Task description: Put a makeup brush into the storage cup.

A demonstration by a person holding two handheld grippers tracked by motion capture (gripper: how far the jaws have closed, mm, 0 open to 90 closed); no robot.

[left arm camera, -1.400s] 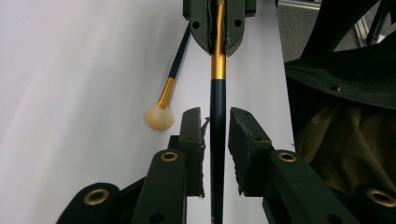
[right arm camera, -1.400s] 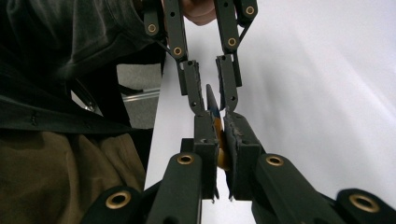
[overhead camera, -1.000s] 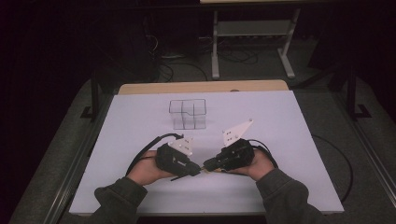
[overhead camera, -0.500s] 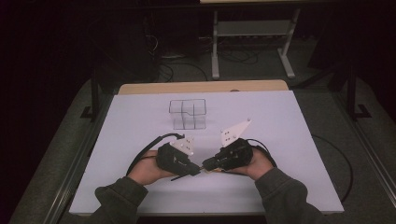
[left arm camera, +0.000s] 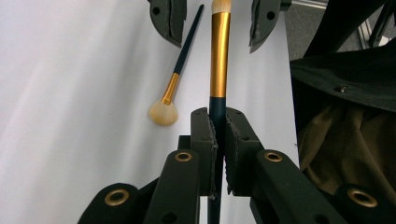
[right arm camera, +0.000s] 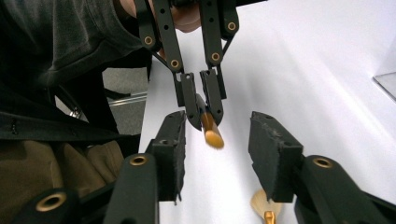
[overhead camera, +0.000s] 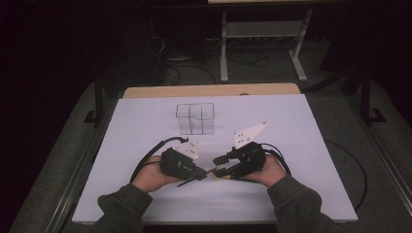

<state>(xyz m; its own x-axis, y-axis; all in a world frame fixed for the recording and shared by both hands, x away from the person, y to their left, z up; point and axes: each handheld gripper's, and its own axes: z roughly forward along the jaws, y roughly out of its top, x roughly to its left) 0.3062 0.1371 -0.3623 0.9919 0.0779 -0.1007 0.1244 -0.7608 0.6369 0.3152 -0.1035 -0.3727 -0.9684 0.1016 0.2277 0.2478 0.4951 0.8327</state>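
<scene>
Left gripper [overhead camera: 195, 175]: jaws clamped on the dark handle of a gold-banded makeup brush [left arm camera: 219, 56], held just above the white table [overhead camera: 291, 126]. Right gripper [overhead camera: 219, 165]: jaws have just been opening, standing apart around the bristle end without pressing. A second brush [left arm camera: 173, 79] lies alongside.

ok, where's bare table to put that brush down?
Free: the white table right of the clear organizer, and the near-left strip. Crowded: between left gripper and right gripper, where the held brush and second brush sit.
</scene>
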